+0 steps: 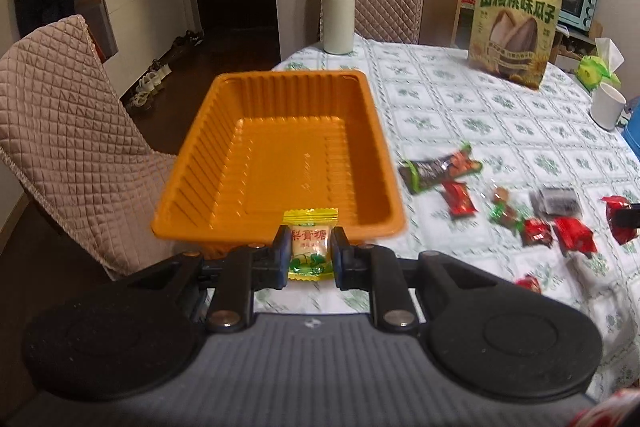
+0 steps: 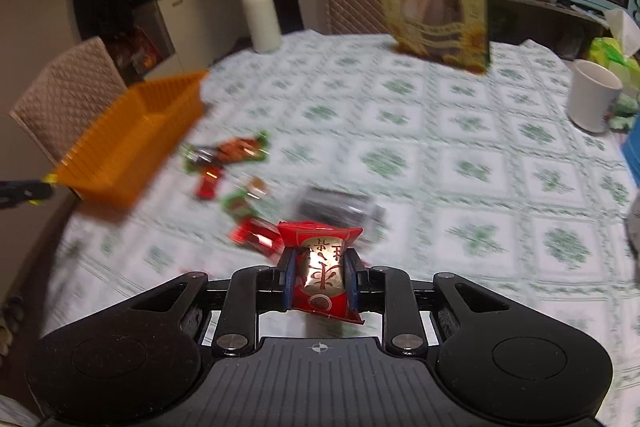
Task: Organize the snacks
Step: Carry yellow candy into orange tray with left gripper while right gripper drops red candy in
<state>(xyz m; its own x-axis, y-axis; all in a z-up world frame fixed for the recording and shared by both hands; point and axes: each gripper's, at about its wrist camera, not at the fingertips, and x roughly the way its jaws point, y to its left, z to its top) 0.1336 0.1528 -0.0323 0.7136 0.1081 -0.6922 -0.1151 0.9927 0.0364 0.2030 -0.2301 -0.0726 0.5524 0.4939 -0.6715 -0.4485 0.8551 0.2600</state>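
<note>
My left gripper [image 1: 310, 247] is shut on a yellow-green wrapped candy [image 1: 310, 245] and holds it just in front of the near rim of an empty orange tray [image 1: 208, 163] at the table's left edge. My right gripper [image 2: 320, 275] is shut on a red and gold wrapped candy [image 2: 322, 267] above the table. Several loose snacks lie right of the tray: a dark bar [image 1: 440, 167], red candies [image 1: 458, 199] and a grey packet [image 1: 556, 199]. The tray [image 2: 132, 147] and the snacks [image 2: 224, 155] also show blurred in the right wrist view.
A large sunflower seed bag [image 1: 516, 27] stands at the back of the table, with a white bottle [image 1: 338, 11] to its left and a white cup [image 1: 608, 105] at the right. Quilted chairs [image 1: 68, 131] stand at the left and the back.
</note>
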